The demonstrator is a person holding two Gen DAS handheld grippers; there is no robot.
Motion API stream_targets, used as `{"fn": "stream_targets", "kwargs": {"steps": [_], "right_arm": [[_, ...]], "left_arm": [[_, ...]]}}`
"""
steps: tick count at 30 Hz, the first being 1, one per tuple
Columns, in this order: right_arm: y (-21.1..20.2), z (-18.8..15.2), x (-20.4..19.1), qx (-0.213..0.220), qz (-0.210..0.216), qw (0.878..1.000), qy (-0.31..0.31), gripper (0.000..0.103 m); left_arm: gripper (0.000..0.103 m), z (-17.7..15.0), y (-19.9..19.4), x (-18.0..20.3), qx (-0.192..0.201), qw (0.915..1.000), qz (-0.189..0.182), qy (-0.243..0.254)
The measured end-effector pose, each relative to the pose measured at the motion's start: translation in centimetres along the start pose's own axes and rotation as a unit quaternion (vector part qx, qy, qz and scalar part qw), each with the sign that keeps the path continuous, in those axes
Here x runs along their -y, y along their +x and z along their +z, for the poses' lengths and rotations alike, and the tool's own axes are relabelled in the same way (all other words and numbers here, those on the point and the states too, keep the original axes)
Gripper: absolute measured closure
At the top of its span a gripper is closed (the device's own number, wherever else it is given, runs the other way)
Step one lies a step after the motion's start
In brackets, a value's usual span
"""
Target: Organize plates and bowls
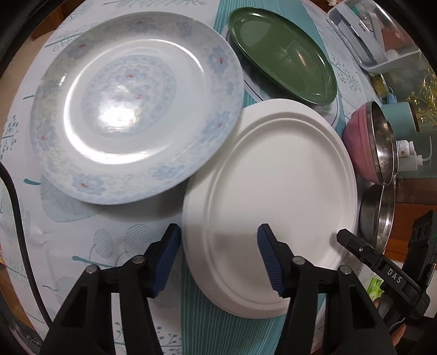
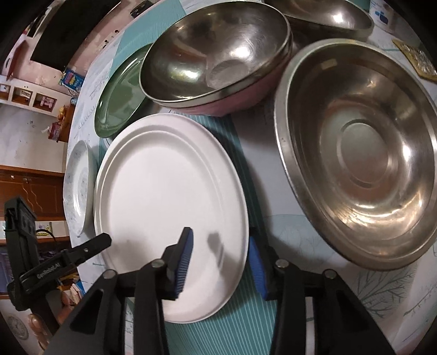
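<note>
A plain white plate (image 1: 273, 202) lies on the table between both grippers; it also shows in the right wrist view (image 2: 169, 202). My left gripper (image 1: 218, 259) is open, its jaws straddling the plate's left rim. My right gripper (image 2: 221, 262) is open, its jaws straddling the plate's right rim; its finger shows in the left wrist view (image 1: 355, 245). A blue-flowered plate (image 1: 136, 106) lies at the left, its edge over the white plate. A green plate (image 1: 281, 54) lies behind. A steel bowl nested in a pink bowl (image 2: 215, 57) and a wide steel bowl (image 2: 360, 153) stand at the right.
A patterned cloth with a teal striped mat (image 1: 218, 322) covers the table. A clear plastic box (image 1: 377, 35) and a teal cup (image 1: 398, 117) stand at the far right. Another steel bowl (image 2: 327, 13) sits behind. A black cable (image 1: 19, 218) runs along the left edge.
</note>
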State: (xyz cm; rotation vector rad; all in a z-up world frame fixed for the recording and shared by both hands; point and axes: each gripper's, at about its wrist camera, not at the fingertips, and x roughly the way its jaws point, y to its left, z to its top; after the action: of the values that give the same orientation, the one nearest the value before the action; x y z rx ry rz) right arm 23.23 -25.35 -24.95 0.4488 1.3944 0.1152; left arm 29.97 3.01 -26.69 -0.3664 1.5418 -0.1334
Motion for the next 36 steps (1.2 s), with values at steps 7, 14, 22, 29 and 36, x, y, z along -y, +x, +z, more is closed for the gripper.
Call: {"fn": "stream_targets", "kwargs": {"steps": [7,14,22,29,36], "right_arm": [[-0.2,-0.1,0.4,0.017,-0.016,1.000,0.002,0.081],[-1.2,-0.8,0.3,0.027,-0.040,0.999,-0.020,0.084],[-3.3,-2.9,-0.8,0.037,-0.042,0.998,-0.043,0.083],[-7.2,-6.9,-3.1,0.053,-0.031,0.995,-0.081,0.083],[-8.1,-11.9,-4.9,0.038,-0.014,0.992,-0.123,0.083]], "left_arm": [[0.070,0.5,0.0,0.6,0.011,0.9997,0.022,0.004],[0.085,-0.4,-0.6,0.0,0.007,0.9995,0.028,0.012],[0.085,-3.2,-4.3,-0.7,0.014,0.9998,0.006,0.012],[0.085,-8.2,-8.8,-2.4,0.024,0.9991,-0.008,0.034],[0.084,-14.8,-11.0,-6.7,0.023,0.9992,-0.016,0.029]]}}
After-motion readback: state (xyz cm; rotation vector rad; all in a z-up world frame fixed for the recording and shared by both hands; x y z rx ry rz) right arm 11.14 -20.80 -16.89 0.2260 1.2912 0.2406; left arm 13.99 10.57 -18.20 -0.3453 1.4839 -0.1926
